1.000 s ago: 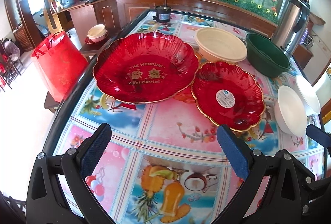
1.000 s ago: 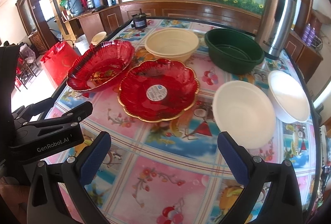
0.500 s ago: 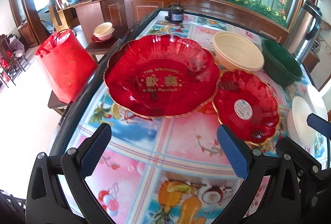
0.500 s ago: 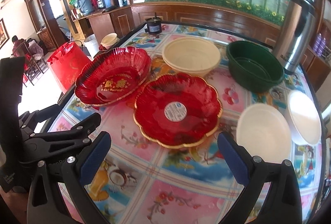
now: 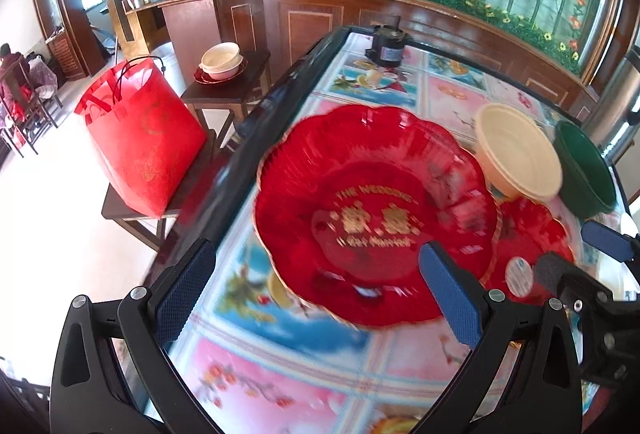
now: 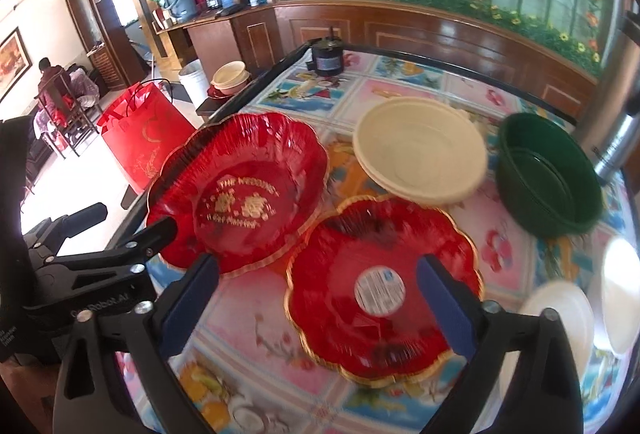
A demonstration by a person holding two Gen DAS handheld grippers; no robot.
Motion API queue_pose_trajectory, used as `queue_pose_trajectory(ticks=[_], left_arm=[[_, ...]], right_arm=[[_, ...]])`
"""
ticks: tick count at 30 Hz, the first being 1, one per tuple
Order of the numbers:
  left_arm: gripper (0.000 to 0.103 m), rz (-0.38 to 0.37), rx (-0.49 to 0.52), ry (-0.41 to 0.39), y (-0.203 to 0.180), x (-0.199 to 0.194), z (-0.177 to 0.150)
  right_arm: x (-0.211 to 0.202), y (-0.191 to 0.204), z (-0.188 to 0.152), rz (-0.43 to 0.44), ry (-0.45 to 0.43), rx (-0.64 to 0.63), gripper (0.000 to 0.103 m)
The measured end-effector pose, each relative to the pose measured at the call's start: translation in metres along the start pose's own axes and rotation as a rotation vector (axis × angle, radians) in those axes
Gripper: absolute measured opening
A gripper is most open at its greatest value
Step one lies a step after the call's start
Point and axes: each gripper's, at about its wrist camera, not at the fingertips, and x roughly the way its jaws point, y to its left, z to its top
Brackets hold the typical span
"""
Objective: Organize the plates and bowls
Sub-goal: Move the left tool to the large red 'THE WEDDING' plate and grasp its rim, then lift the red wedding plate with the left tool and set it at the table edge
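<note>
Through the left wrist camera, the left gripper [image 5: 316,286] hangs spread wide and empty over the near rim of the large red plate [image 5: 372,213], which lies flat, face up, at the table's left edge, its gold lettering reading toward the camera. Being round, it has no long axis. Through the right wrist camera, the right gripper [image 6: 318,296], likewise agape and holding nothing, straddles the smaller red plate [image 6: 380,286] just right of the large plate, probably for stacking; the cream bowl [image 6: 420,149] and green bowl [image 6: 548,173] sit upright beyond.
</note>
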Motion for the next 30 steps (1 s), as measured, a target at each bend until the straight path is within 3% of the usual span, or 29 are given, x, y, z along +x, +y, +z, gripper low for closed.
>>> queue_pose_trajectory(ticks=[6,15,22,25,28,30], left_arm=[[0.103,0.013,0.016,0.095,0.016,0.036,0.031],[0.103,0.017,0.018,0.17,0.025,0.063,0.038],[0.102,-0.04,-0.011,0.226,0.027,0.077,0.041],[0.095,-0.049,0.001,0.257,0.023,0.084,0.041],[0.071,-0.052,0.002,0.28,0.021,0.09,0.041],[0.07,-0.053,0.0,0.296,0.021,0.094,0.041]], right_arm=[[0.027,-0.001,0.027,0.009,0.041,0.008,0.08],[0.063,-0.005,0.046,0.018,0.12,0.021,0.059],[0.078,-0.005,0.054,0.045,0.144,0.03,0.045],[0.081,-0.004,0.058,0.04,0.145,0.025,0.044],[0.087,-0.005,0.059,0.062,0.164,0.035,0.035],[0.091,-0.003,0.059,0.071,0.175,0.035,0.033]])
